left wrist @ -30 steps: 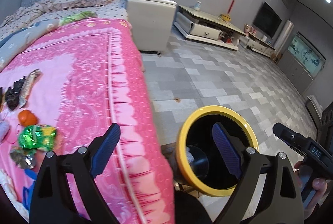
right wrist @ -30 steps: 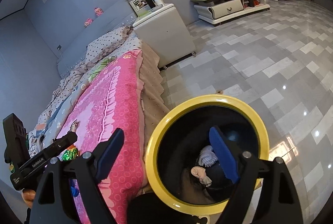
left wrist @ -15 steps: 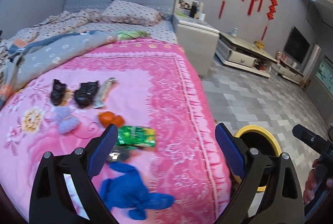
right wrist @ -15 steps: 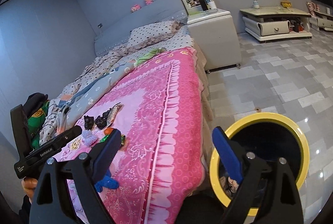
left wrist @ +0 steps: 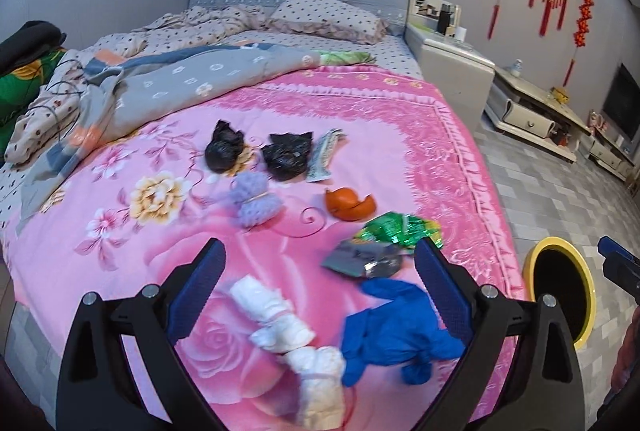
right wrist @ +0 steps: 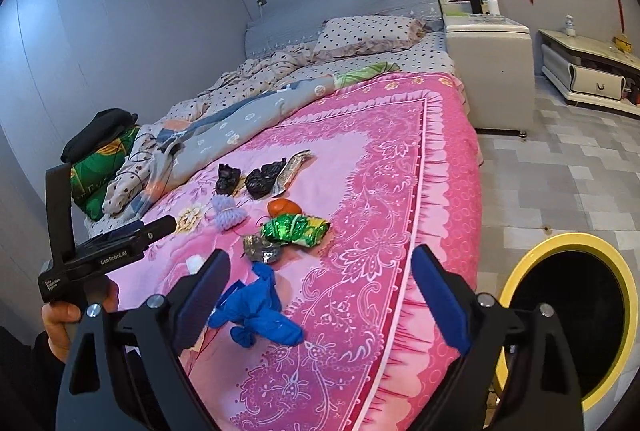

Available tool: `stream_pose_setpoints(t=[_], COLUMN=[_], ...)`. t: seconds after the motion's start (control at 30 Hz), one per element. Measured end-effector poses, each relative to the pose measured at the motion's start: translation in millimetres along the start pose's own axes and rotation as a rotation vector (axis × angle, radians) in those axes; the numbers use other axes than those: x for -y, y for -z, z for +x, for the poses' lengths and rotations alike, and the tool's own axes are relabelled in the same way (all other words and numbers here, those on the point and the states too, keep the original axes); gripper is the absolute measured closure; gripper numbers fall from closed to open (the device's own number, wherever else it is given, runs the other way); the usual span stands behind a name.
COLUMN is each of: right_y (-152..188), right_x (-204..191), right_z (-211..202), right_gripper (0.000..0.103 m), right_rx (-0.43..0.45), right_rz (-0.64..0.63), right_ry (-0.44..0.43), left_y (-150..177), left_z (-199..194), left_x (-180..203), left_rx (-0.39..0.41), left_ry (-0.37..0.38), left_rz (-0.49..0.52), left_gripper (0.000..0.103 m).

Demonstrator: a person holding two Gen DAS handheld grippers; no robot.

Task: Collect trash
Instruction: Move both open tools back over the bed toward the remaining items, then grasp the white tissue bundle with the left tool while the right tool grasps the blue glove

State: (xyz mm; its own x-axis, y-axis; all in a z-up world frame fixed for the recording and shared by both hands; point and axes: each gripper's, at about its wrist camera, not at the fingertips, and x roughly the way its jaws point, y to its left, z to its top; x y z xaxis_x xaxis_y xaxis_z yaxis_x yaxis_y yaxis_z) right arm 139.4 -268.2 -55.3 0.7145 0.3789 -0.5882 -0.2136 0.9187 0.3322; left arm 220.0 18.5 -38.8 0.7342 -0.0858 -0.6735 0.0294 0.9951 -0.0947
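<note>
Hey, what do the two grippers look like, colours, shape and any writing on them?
Both match: the left gripper and right gripper have black angular frames with silver bolts and two blue ribbed pads. In the right wrist view, the left gripper's black body shows white "GenRobot.AI" lettering, a small white label and an upright black post, with a bare hand gripping it. No cables show.

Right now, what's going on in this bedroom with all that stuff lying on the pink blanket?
A person holding a gripper in each hand is clearing litter off the pink blanket into a yellow-rimmed bin on the floor beside the bed. Both the left gripper and right gripper are open and empty. A blue glove, white wad, green wrapper and orange peel lie waiting.
</note>
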Motion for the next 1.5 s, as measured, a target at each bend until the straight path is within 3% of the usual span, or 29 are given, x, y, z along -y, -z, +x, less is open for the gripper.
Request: stream_pose_setpoints(t=[0.5,1.0,1.23,1.5], right_y=[33,63,72,75], right_x=[-44,-68,-79,-85], right_z=[59,116,144,163], right_gripper=[0.015,0.016,0.030,0.045], right_rx=[-0.131,-0.257,-0.304,-0.330], right_rz=[-0.137,-0.253,-0.299,-0.324], right_ry=[-0.040,-0.071,-0.074,-0.086], left_y=[41,62,66,65], left_z=[39,74,90,104], left_x=[-44,-64,-68,-57], left_rx=[-0.125,-0.207,-0.232,-0.250], left_ry=[-0.060,-0.038,-0.002,0.080], left_rz=[-0.094,-0.174,-0.213,-0.212], left_gripper=[0.012,0.012,0.013,0.033])
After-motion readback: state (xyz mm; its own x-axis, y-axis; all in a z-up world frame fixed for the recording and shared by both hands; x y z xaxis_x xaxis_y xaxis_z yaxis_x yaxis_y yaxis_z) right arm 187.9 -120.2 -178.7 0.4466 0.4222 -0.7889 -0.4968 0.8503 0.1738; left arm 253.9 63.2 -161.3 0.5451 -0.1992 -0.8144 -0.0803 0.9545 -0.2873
